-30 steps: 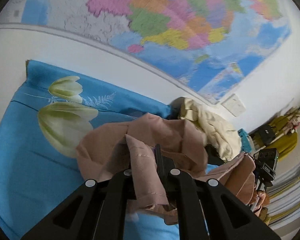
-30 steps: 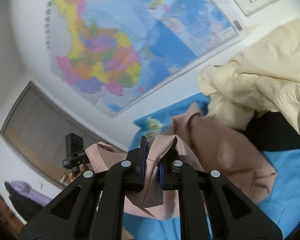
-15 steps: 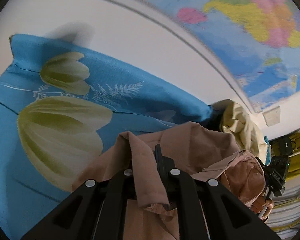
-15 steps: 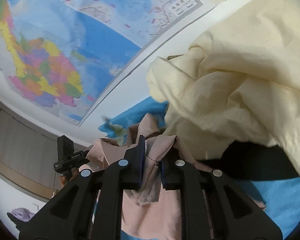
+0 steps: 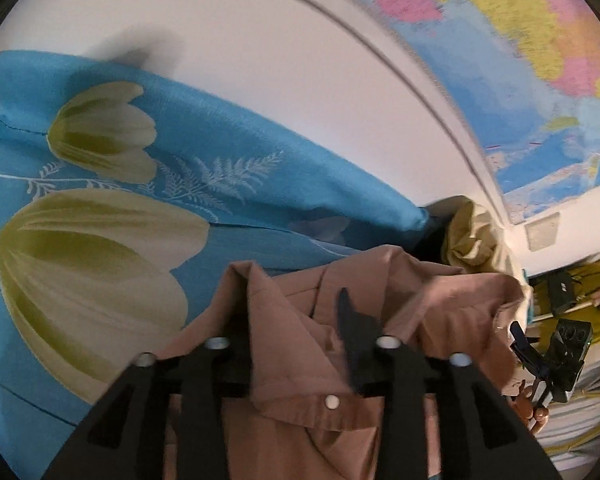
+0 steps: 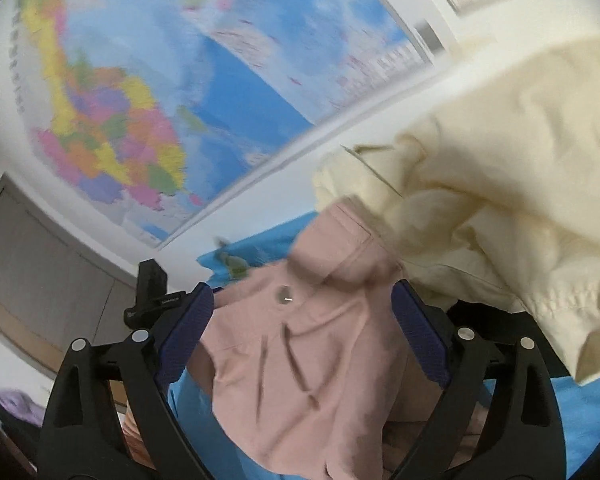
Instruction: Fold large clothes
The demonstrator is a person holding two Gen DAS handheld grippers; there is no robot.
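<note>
A dusty-pink shirt (image 5: 324, 376) with snap buttons lies on a blue bedsheet (image 5: 204, 184) printed with pale tulips. My left gripper (image 5: 296, 332) has its jaws spread apart, with the shirt's collar flap draped loose between them. My right gripper (image 6: 302, 332) is wide open, its blue-padded fingers (image 6: 186, 332) on either side of the pink shirt (image 6: 300, 360), which lies slack between them. The right gripper shows in the left wrist view (image 5: 548, 364) at the far right edge of the shirt.
A crumpled cream garment (image 6: 500, 200) lies beside the pink shirt on the right, over a dark one (image 6: 484, 312). A coloured wall map (image 6: 172, 92) hangs above the bed. A power socket (image 5: 542, 232) is on the wall.
Both grippers have opened and let go of the pink shirt, which has dropped onto the bedsheet. Both cameras are blurred by motion.
</note>
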